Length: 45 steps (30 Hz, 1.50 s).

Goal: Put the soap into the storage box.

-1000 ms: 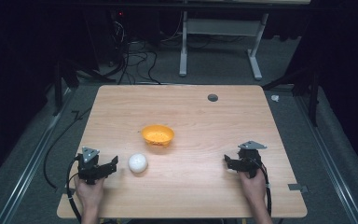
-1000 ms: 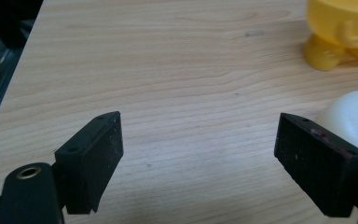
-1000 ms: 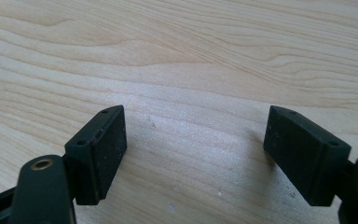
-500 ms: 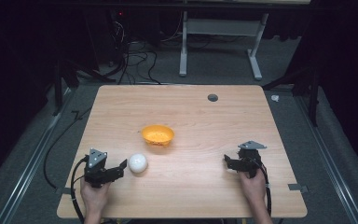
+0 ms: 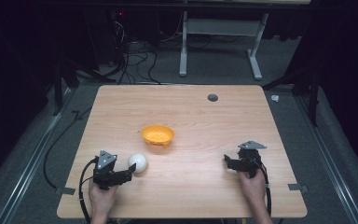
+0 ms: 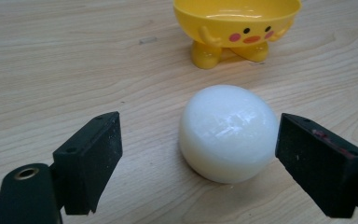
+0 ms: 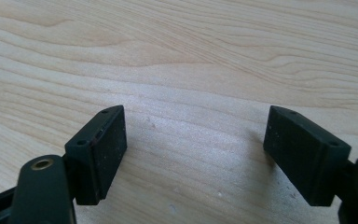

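A white ball (image 5: 138, 163) (image 6: 228, 132) lies on the wooden table (image 5: 205, 121), near its front left. My left gripper (image 5: 127, 173) (image 6: 198, 156) stands open right behind it, with the ball just inside the jaws and close to the right one. Beyond the ball sits a small orange-yellow bowl (image 5: 157, 135) (image 6: 237, 27) with a chick face and little feet. My right gripper (image 5: 226, 160) (image 7: 193, 149) rests open at the front right with bare wood between its jaws.
A dark round hole (image 5: 212, 97) marks the table's far right part. Cables (image 5: 135, 60) and a grey desk frame (image 5: 219, 44) stand on the floor beyond the far edge. Tape tabs (image 5: 298, 187) sit at the front corners.
My left gripper has slid right and forward toward the white ball, which now sits between its open jaws. The right gripper has stayed put.
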### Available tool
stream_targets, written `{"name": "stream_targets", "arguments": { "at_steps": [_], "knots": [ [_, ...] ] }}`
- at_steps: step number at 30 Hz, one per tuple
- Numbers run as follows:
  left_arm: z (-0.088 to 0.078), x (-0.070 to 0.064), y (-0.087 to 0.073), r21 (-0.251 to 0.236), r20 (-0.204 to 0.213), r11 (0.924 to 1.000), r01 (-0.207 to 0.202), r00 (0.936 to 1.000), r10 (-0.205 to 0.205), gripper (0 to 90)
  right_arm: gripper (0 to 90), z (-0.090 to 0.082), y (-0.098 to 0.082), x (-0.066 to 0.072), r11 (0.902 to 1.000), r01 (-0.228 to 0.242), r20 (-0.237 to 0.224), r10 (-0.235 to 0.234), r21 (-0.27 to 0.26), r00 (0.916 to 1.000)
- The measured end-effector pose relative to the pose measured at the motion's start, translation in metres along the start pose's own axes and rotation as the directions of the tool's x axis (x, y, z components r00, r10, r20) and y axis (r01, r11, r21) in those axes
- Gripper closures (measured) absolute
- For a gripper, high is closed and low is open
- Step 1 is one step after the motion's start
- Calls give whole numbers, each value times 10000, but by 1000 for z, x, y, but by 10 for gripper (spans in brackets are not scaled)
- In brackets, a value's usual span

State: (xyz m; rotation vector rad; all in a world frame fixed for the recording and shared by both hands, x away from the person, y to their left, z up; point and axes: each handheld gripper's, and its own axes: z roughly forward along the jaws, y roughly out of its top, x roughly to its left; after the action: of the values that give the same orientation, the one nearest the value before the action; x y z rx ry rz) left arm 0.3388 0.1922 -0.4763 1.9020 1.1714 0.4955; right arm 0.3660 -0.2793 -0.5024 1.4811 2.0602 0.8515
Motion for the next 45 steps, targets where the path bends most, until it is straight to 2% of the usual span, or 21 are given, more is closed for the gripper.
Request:
{"name": "stream_targets", "arguments": {
  "at_steps": [4,6,9,32,45],
  "knots": [
    [4,-4,1,64,151,10000,-53,9999,52,151,221,0,0,0,10000,-3,2,3,1,10000],
    [9,-8,3,286,140,9994,-213,9997,209,150,222,0,0,0,10000,-31,20,31,15,10000],
    [16,-10,2,344,129,9994,-88,9999,83,149,222,0,0,1,10000,-10,34,10,-13,10000],
    [51,-19,-1,1085,-67,9940,-146,9999,154,149,222,0,0,1,10000,-22,43,22,-12,10000],
    [54,-20,-2,1198,-241,9924,-266,9993,297,171,222,0,0,1,10000,-25,53,25,-14,10000]
  ]
}}
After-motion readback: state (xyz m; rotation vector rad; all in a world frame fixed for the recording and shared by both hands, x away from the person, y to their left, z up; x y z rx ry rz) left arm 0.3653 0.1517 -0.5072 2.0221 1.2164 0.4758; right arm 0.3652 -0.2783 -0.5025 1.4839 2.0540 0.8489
